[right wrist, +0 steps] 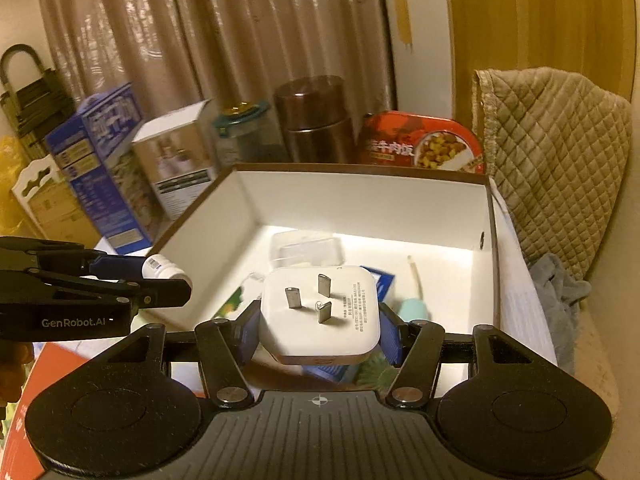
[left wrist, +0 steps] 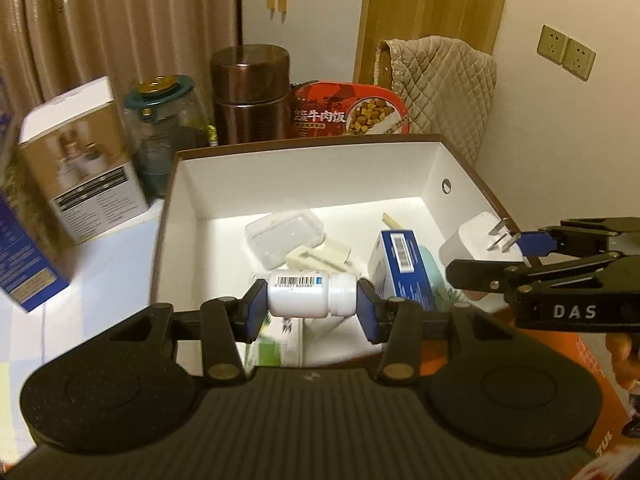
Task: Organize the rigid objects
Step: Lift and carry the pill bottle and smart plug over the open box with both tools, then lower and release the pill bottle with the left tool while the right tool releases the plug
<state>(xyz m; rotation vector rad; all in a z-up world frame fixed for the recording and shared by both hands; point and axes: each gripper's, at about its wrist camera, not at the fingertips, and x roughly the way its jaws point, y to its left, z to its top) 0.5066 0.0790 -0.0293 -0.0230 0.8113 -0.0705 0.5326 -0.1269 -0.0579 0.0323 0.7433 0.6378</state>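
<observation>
My left tool (left wrist: 311,307) grips a white plastic pill bottle (left wrist: 311,294), my right tool (right wrist: 318,330) a white square plug adapter (right wrist: 319,314), both above the part-filled white-lined cardboard box (left wrist: 304,176), neither stowed yet.

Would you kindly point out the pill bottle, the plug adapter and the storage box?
pill bottle (left wrist: 298,294), left wrist view, label.
plug adapter (right wrist: 320,316), right wrist view, pronged face.
storage box (right wrist: 360,200), right wrist view, far inner wall.

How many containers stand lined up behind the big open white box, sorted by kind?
Cardboard cartons: 2, the blue carton and the white carton
Jars and canisters: 2, the glass jar and the brown canister
Ready-meal tubs: 1, the red meal tub
Total: 5
</observation>
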